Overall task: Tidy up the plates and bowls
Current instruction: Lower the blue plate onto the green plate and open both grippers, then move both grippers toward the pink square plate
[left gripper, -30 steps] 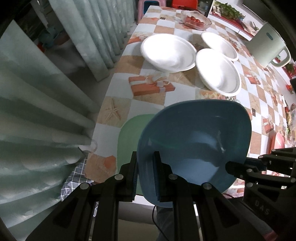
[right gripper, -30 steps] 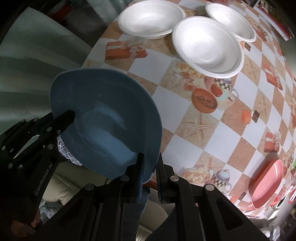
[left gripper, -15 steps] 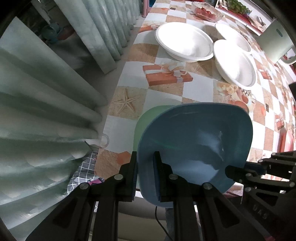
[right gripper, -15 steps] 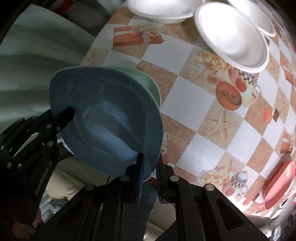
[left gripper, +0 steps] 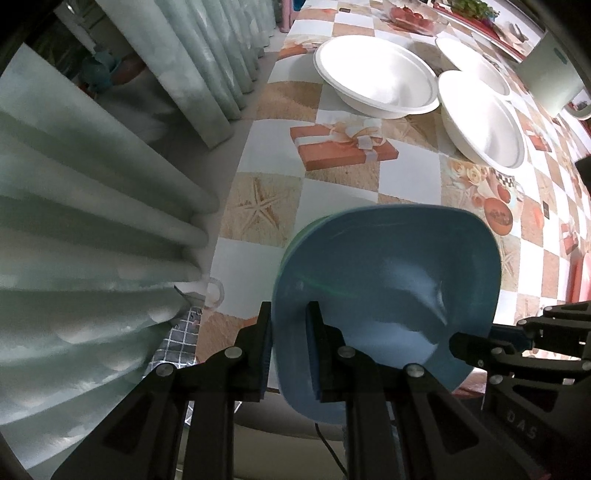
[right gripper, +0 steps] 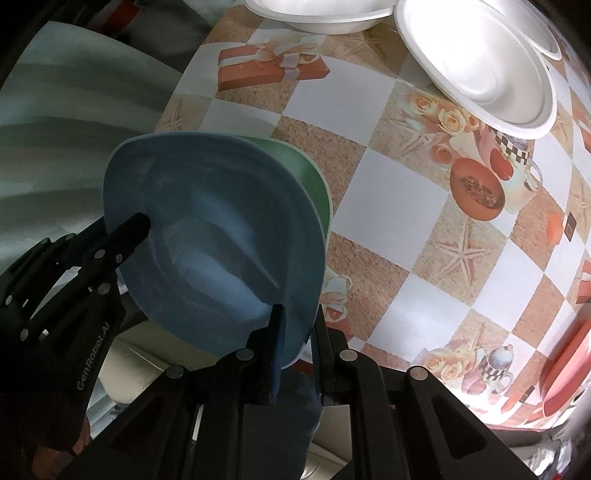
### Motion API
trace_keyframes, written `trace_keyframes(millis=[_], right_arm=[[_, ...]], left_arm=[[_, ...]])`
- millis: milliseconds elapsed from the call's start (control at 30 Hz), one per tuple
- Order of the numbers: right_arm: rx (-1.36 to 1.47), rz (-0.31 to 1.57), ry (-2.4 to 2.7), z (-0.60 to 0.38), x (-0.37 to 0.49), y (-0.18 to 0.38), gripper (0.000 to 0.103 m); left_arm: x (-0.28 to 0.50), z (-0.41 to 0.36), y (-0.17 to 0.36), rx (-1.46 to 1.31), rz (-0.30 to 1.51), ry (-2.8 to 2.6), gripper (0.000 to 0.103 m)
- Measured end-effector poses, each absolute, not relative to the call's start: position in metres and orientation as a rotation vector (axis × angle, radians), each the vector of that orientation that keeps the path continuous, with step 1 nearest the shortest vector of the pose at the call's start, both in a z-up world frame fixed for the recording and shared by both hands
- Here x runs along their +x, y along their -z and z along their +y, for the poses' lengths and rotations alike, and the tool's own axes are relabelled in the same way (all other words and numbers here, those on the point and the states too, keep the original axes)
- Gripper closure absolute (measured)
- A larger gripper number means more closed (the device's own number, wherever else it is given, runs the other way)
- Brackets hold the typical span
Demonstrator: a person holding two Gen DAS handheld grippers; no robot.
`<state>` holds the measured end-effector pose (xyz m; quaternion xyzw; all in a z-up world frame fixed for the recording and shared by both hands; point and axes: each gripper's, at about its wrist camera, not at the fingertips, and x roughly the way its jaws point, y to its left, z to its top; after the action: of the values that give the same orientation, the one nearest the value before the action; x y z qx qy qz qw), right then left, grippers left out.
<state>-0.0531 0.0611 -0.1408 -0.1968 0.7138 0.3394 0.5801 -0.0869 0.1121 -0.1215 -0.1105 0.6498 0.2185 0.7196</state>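
Note:
A blue plate is held by both grippers just over a green plate, which shows only as a sliver at its far edge. The two look nested; I cannot tell whether they touch. My left gripper pinches the blue plate's near-left rim, and its jaws are opening, rim still between the pads. My right gripper is shut on the opposite rim. Each gripper appears in the other's view, the right gripper and a left finger reaching over the plate's edge.
Three white bowls sit farther back on the patterned table. A red plate lies at the right, a white jug and a glass bowl at the back. Curtains hang beside the table's left edge.
Both grippers have come down with the blue plate. It now covers almost all of the green plate, which showed wider a second ago.

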Motion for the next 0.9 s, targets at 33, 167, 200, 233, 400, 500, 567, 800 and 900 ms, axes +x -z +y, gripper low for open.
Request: trace_keyframes(millis=[33,167,200,233,400,500,567,800,900], right_arm=[[-0.456,1.67,-0.792,0.062,-0.053,0.142,0.089],[-0.435,1.664,-0.786,0.06,-0.044,0.142,0.089],[-0.435,1.662,-0.782,0.057,-0.042,0.141,0.088],[-0.433,1.659,-0.774,0.056,-0.04,0.141,0.088],[-0.401,1.656,-0.735,0.046,-0.03,0.137,0.009],[-0.369,1.642,-0.719,0.034,-0.022,0.132,0.005],[-0.331,1.654,-0.703,0.023,-0.015,0.131,0.005],[-0.193,1.685,-0.604,-0.026,0.007,0.131,0.005],[-0.143,1.688,-0.561,-0.045,0.009,0.128,0.005]], left_arm=[[-0.086,0.113,0.122,-0.242,1.434,-0.477,0.082],[-0.084,0.111,0.116,-0.188,1.416,-0.491,0.051],[-0.084,0.111,0.114,-0.173,1.404,-0.498,0.043],[-0.084,0.111,0.112,-0.164,1.397,-0.5,0.04],[-0.087,0.112,0.104,-0.162,1.371,-0.502,0.021],[-0.09,0.117,0.101,-0.197,1.348,-0.521,0.018],[-0.091,0.12,0.098,-0.217,1.346,-0.533,0.013],[-0.096,0.117,0.102,-0.278,1.422,-0.481,0.001],[-0.093,0.101,0.101,-0.218,1.447,-0.458,0.001]])
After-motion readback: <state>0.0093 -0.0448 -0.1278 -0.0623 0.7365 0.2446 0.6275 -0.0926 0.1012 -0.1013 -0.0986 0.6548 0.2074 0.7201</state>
